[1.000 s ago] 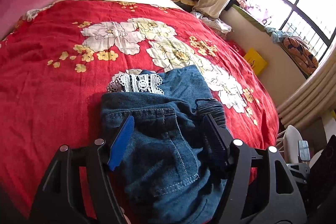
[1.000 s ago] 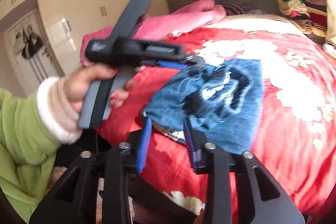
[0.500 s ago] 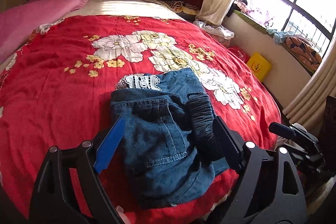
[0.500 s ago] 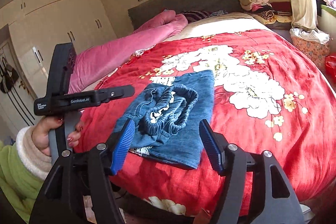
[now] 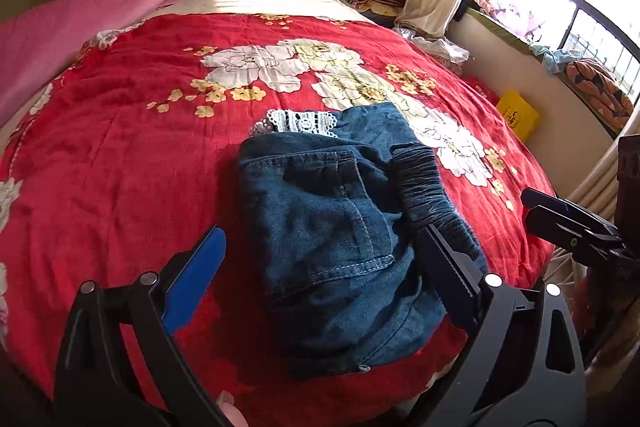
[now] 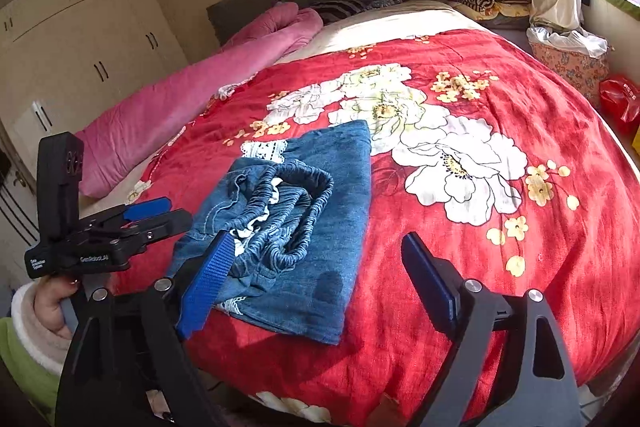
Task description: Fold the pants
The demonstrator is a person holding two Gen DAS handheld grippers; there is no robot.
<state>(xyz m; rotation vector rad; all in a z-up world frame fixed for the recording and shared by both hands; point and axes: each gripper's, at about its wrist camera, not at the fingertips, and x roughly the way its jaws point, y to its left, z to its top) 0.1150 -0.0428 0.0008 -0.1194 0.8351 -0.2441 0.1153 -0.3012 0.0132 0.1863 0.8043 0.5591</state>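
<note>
The left gripper stands with its jaws spread wide, having just been opening; the folded pants lie between its blue-padded fingers, though neither pad presses the cloth. The right gripper is likewise wide apart after just opening, holding nothing; its blue ribbed pad overlaps the near edge of the denim in that view, but contact cannot be told. The pants are a compact dark-blue denim bundle with pale stitching, a patch pocket on top, a gathered elastic waistband bunched along one side, and white lace trim peeking from the far edge. They rest near the foot of the bed on a red blanket printed with white and yellow flowers.
</note>
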